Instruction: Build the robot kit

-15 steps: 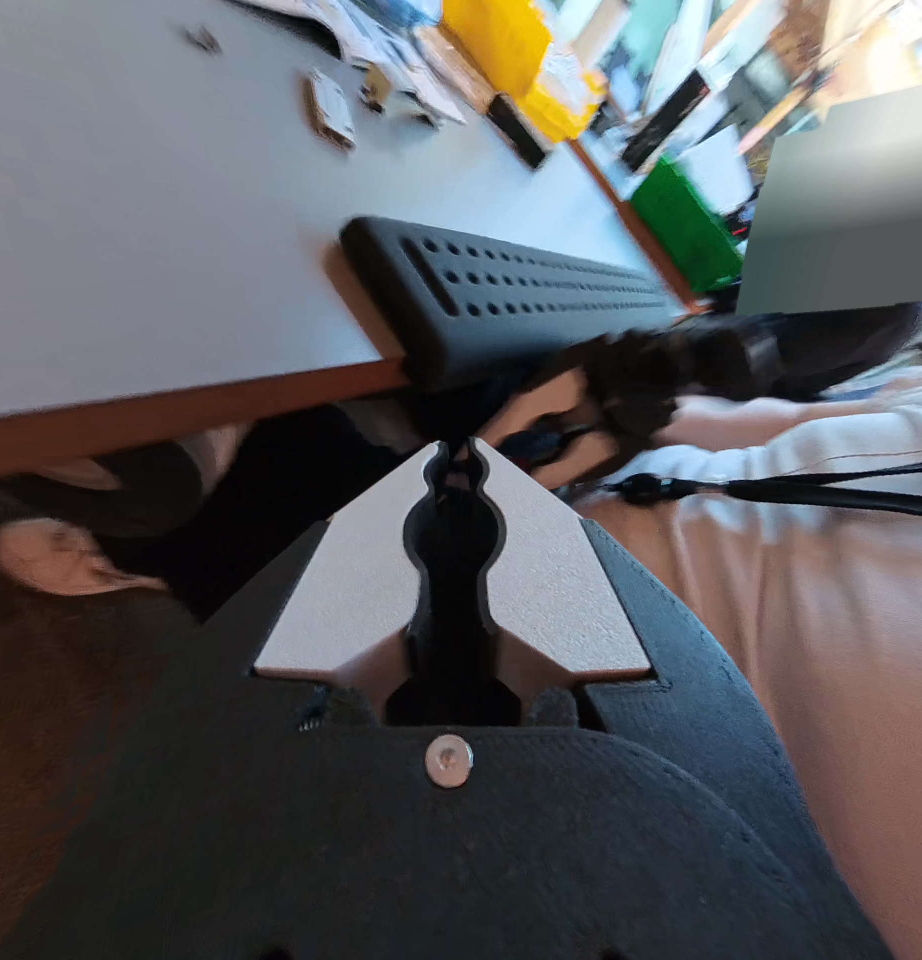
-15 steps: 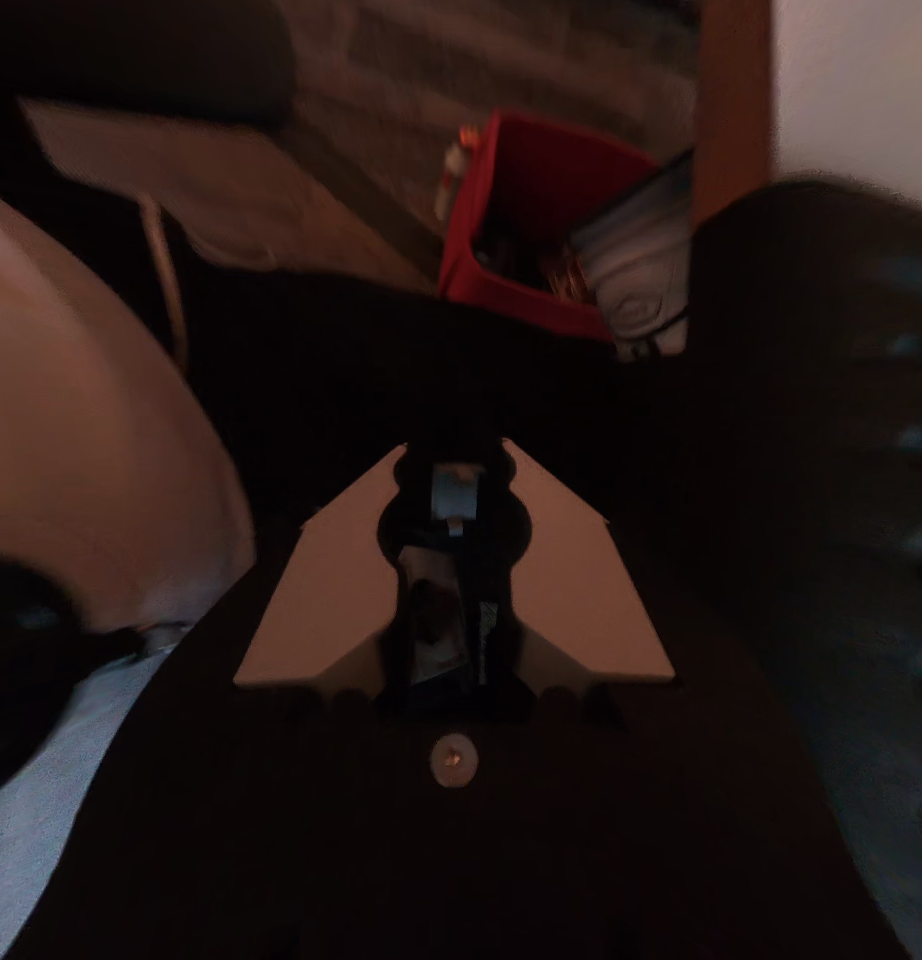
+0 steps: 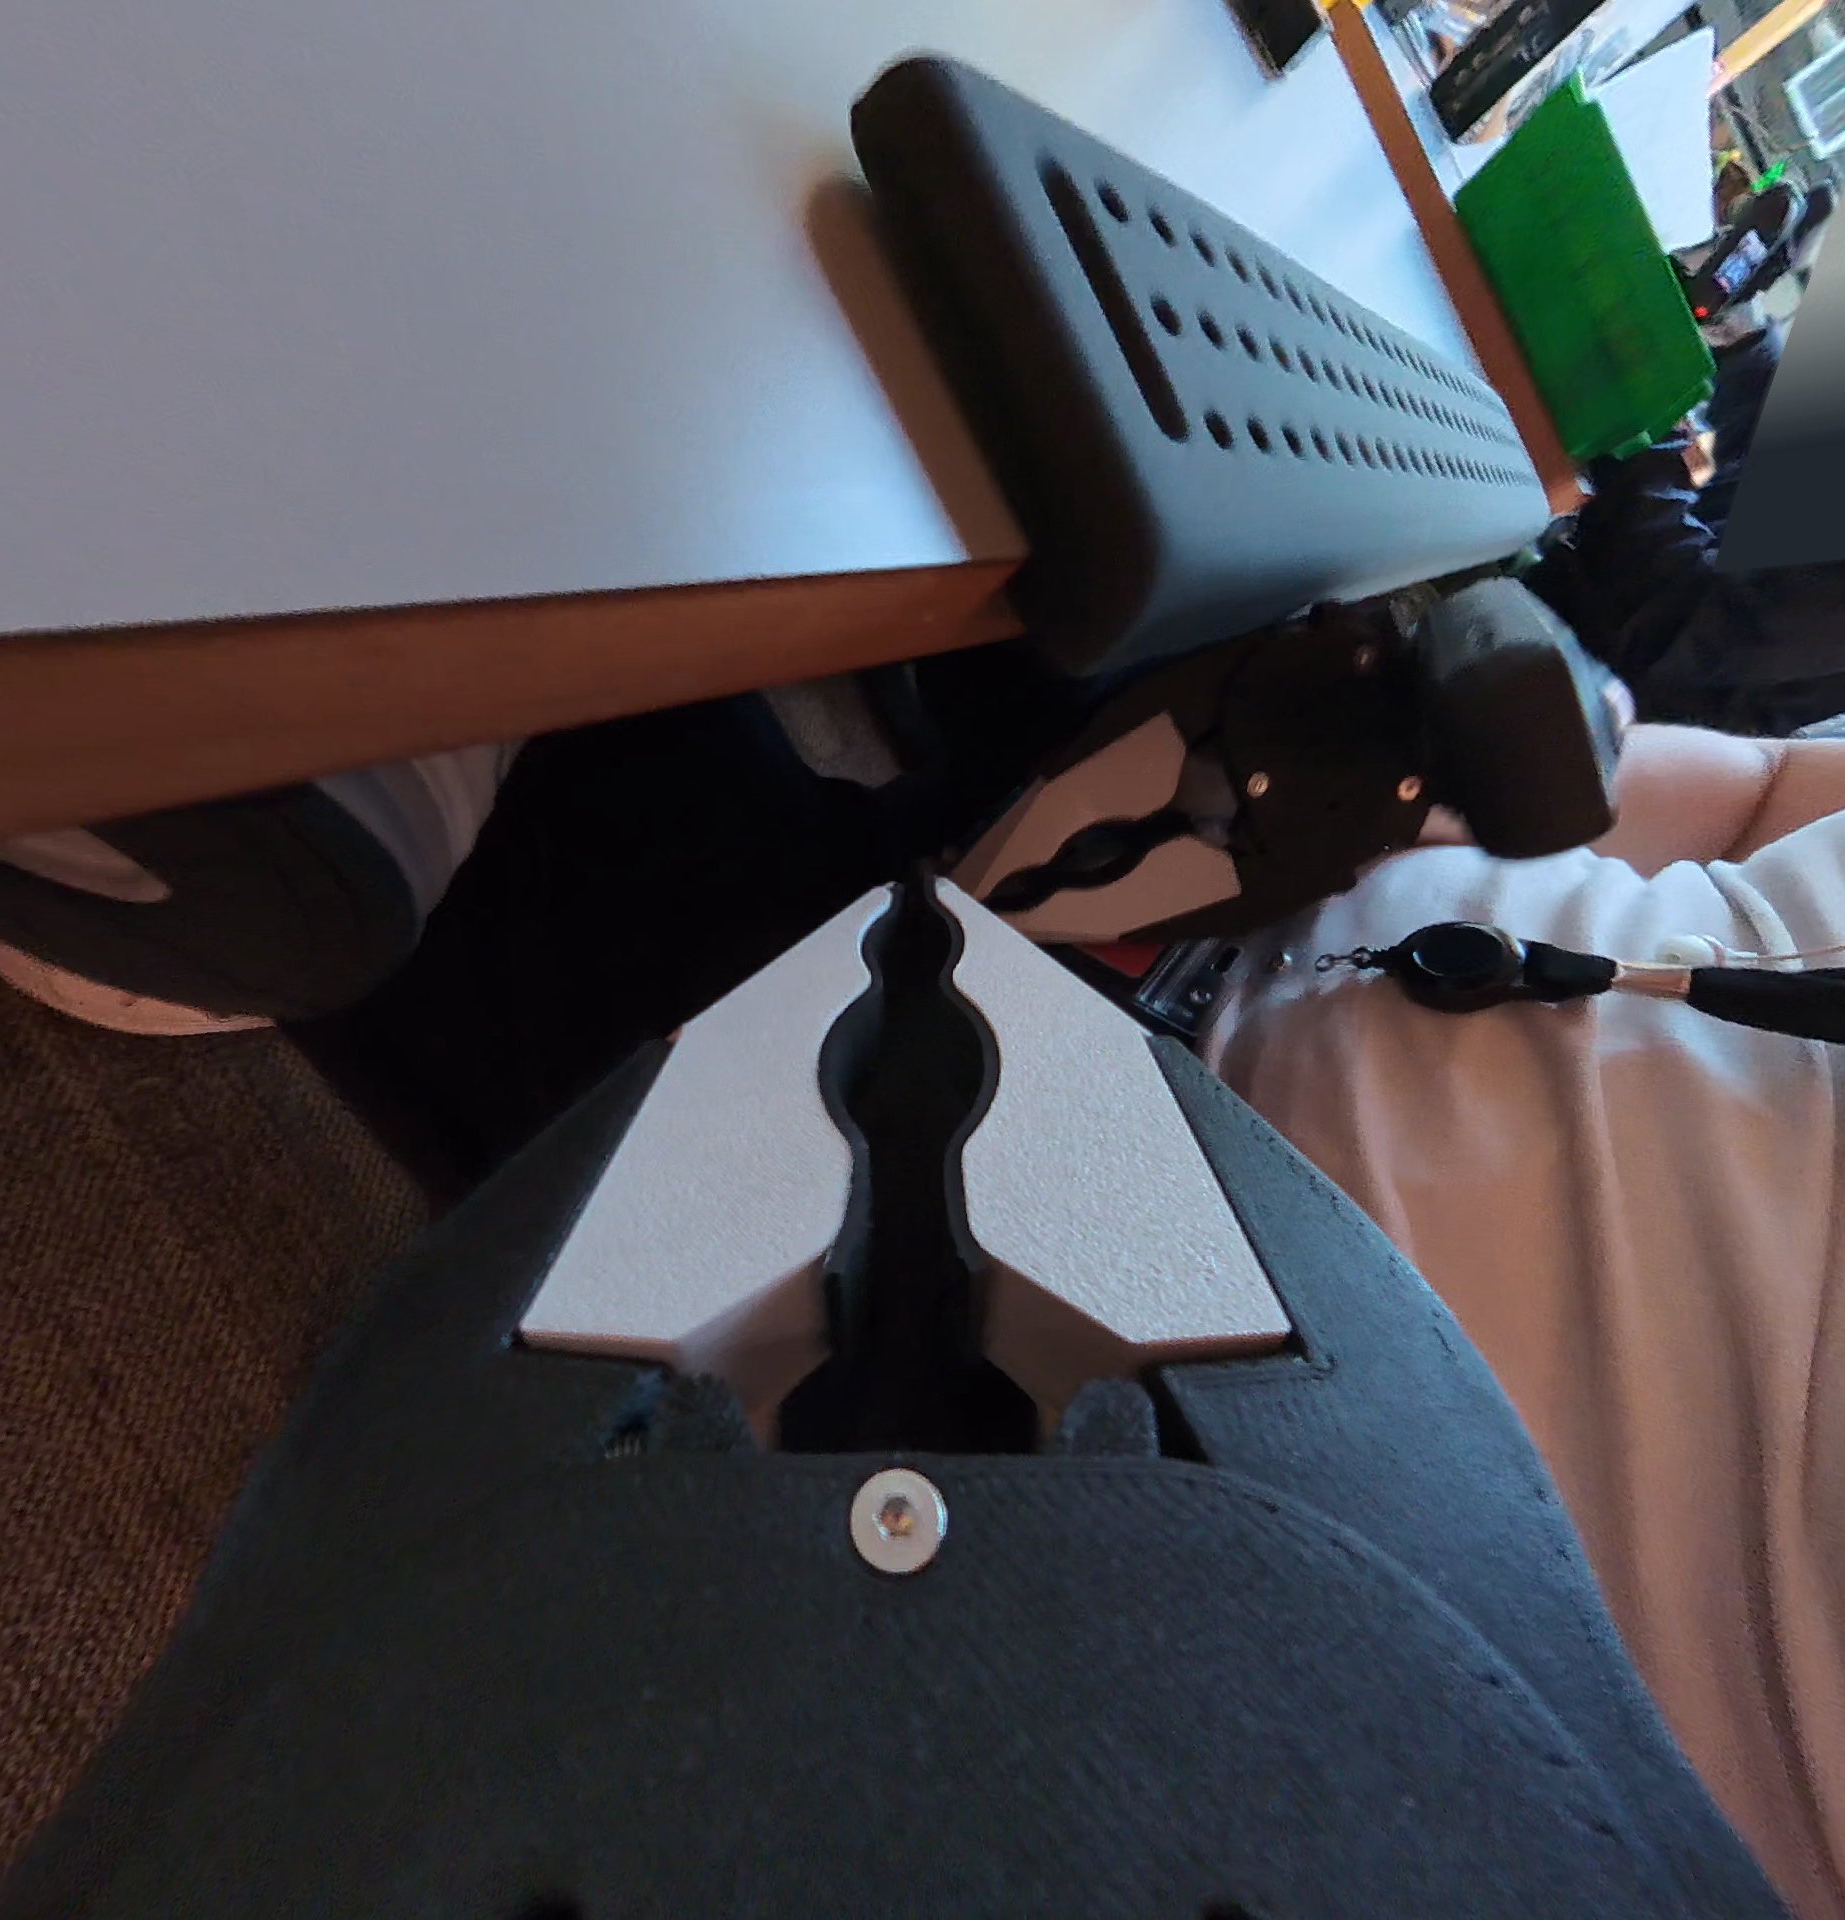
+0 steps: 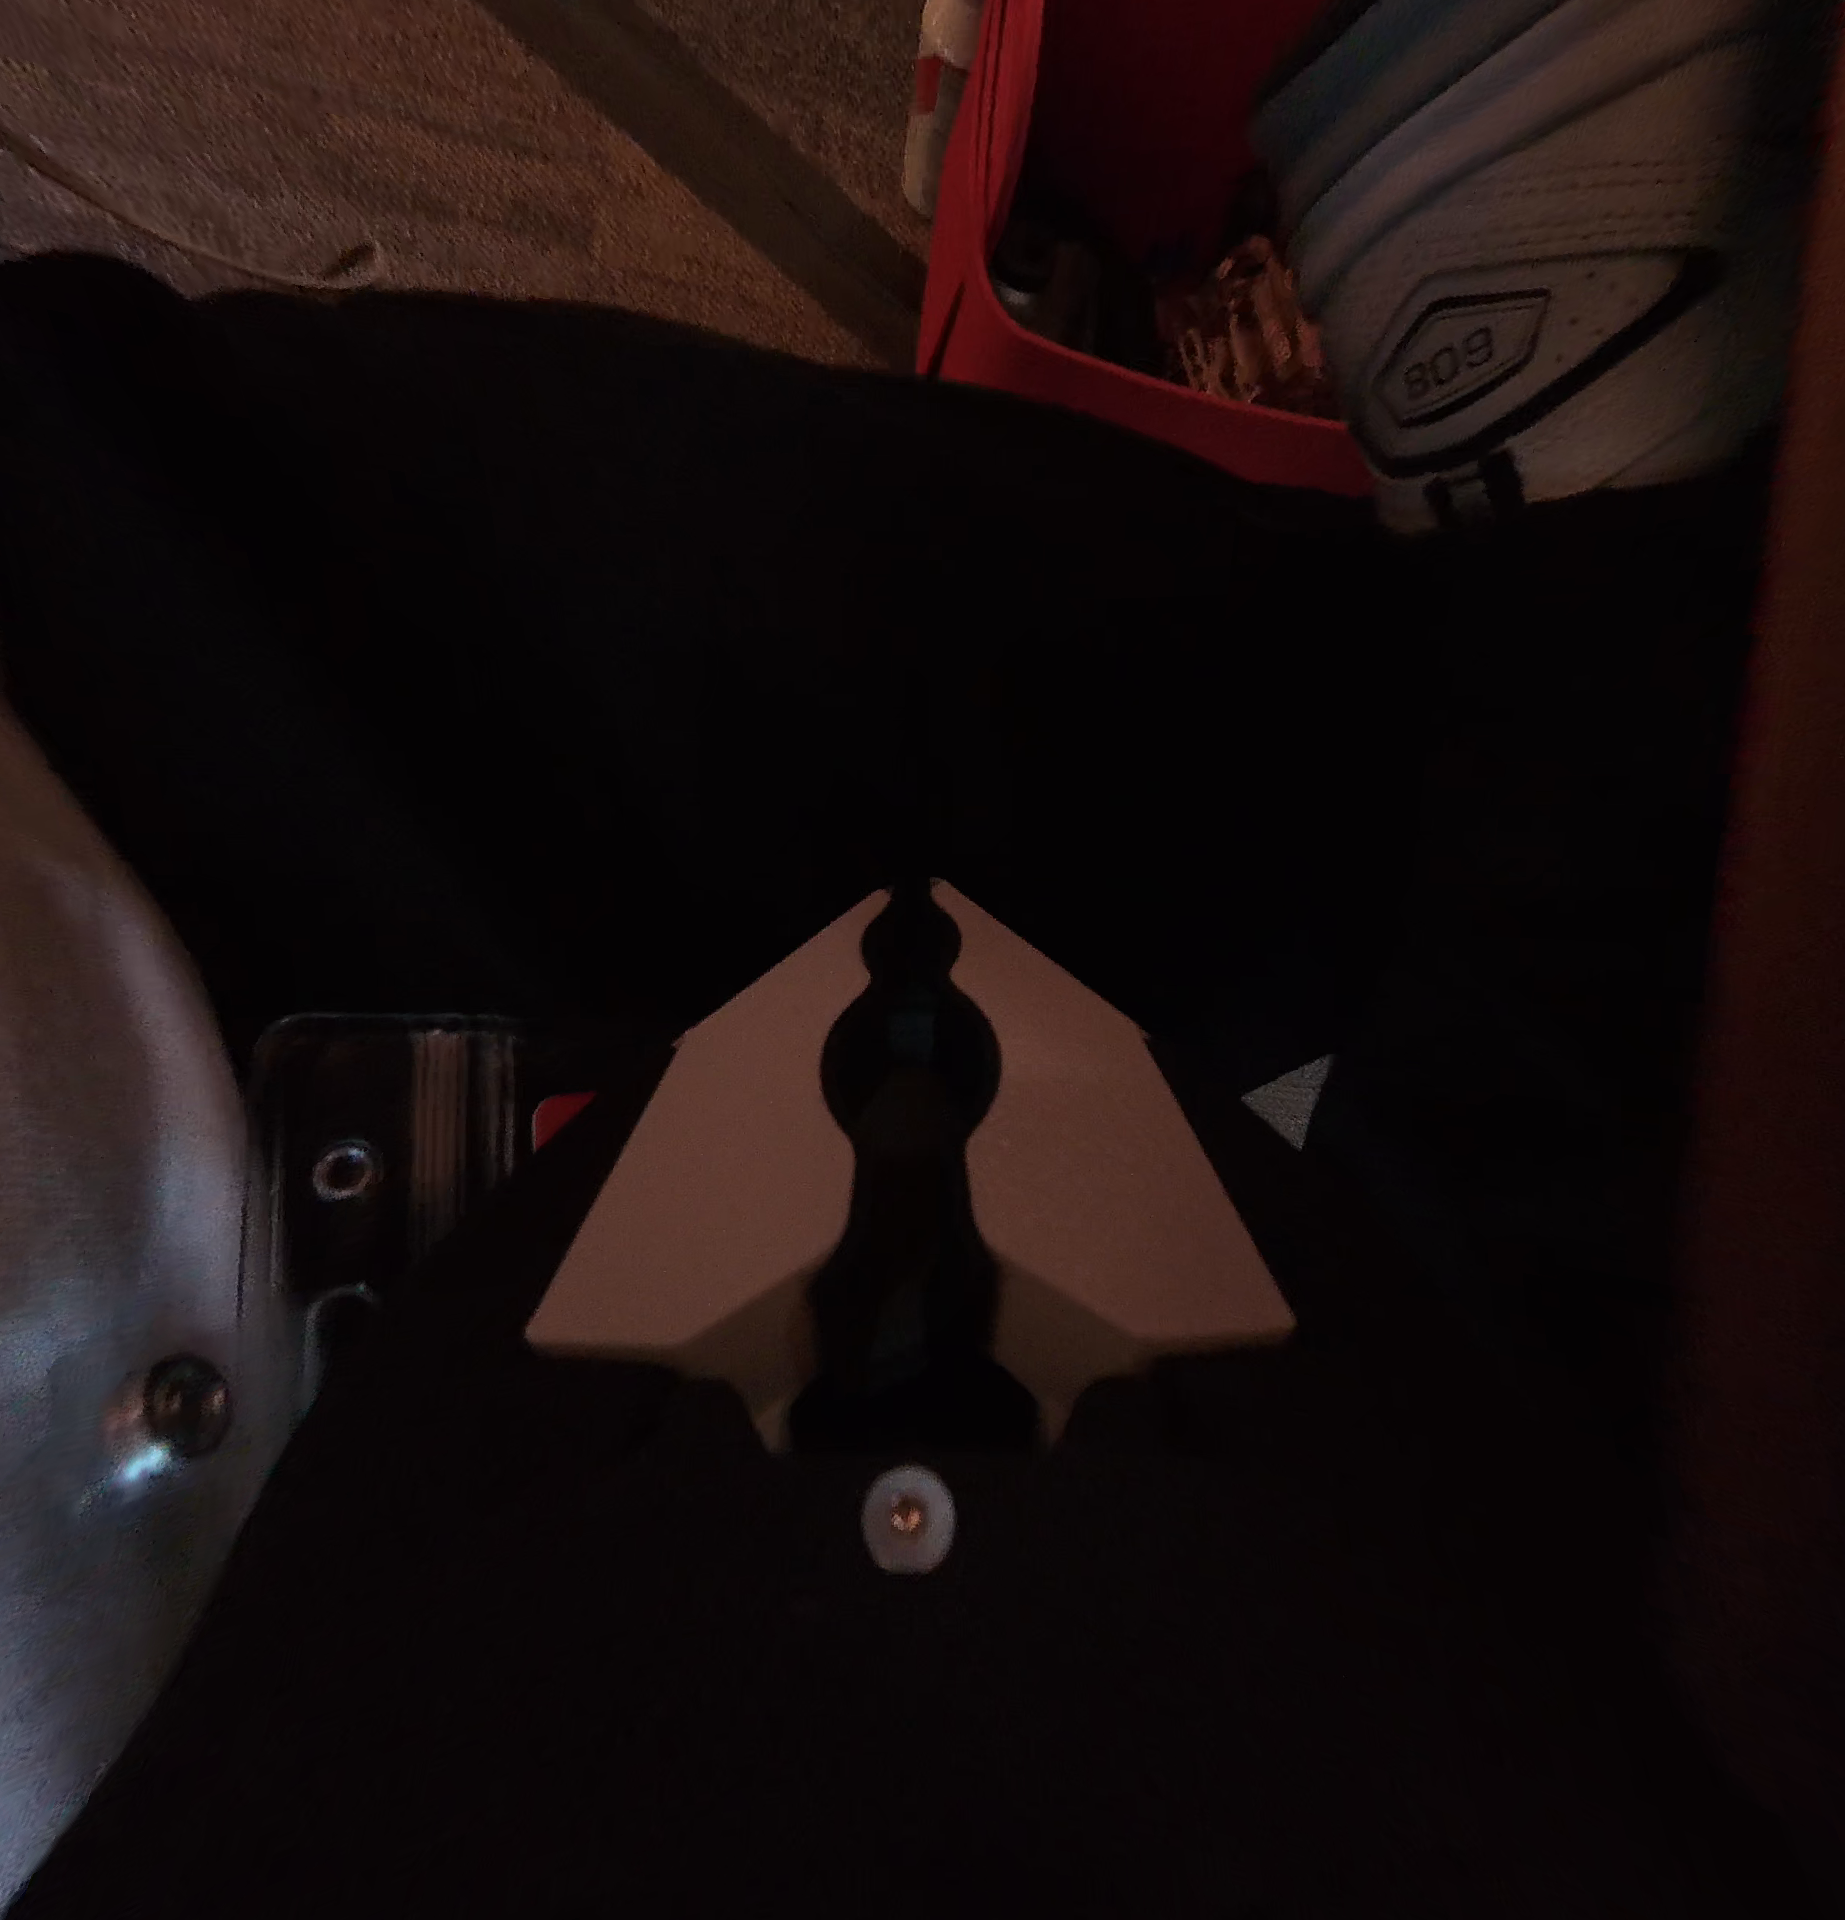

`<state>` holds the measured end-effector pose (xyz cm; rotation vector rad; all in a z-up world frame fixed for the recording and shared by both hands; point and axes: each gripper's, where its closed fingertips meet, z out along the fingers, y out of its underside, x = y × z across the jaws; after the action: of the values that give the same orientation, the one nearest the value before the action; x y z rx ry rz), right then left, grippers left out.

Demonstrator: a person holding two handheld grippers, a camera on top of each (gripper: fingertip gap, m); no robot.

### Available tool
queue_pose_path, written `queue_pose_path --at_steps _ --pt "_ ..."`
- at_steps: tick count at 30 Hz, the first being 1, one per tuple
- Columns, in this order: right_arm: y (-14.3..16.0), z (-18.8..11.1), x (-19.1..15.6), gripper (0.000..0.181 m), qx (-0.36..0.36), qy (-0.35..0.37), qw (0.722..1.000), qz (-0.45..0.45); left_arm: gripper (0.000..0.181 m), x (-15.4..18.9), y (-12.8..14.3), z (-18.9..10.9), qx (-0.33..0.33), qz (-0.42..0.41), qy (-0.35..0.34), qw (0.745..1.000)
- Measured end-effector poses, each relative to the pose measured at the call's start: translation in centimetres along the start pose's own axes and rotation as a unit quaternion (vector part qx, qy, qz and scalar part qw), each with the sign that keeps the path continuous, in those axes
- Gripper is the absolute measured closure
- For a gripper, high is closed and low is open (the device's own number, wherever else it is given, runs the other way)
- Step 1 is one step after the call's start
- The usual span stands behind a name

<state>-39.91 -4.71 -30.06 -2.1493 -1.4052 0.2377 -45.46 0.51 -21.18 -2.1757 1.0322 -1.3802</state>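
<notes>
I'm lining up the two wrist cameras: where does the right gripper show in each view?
Left wrist view: right gripper, right of centre, below the table edge, jaws shut.
Right wrist view: right gripper, bottom centre, shut, over dark trousers.
Shared landmark: the brown carpet.

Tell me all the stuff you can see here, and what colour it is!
table: one, pale grey top with a brown edge, upper left of the left view
bar: one, black with rows of holes, lying on the table and sticking out past its edge
bin: one, green, beyond the table's far end
crate: one, red, on the floor, top of the right view
shoe: one, pale blue and white, right beside the crate
carpet: brown, under the table
badge reel: one, black, on the person's pale top
left gripper: one, black with white fingers, shut, empty, below the table edge
right gripper: one, same kind, shut, empty, over dark clothing
</notes>
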Motion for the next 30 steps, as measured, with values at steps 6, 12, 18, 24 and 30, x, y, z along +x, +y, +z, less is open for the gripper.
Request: queue_pose_path --at_steps 6,12,18,24,30 --pt "-0.9 -4.8 -0.7 0.181 0.129 0.067 0.987 -0.072 0.181 0.0 0.5 0.3 -0.005 -0.005 0.007 1.000" --pt "5.2 -4.6 1.5 0.166 0.053 0.126 0.991 0.000 0.181 0.0 0.7 0.6 -0.017 -0.004 0.016 1.000" --pt "2.9 -4.0 1.0 0.166 0.082 0.098 0.991 -0.027 0.181 0.4 0.7 0.8 -0.031 0.007 0.013 0.999" --pt "2.9 -3.3 0.9 0.171 0.047 0.086 0.992 -0.079 0.181 1.1 1.2 1.0 -0.048 0.012 0.025 0.998" --pt "2.8 -3.1 0.9 0.172 0.049 0.084 0.992 -0.074 0.169 4.2 4.1 4.5 -0.125 0.137 0.044 0.982"
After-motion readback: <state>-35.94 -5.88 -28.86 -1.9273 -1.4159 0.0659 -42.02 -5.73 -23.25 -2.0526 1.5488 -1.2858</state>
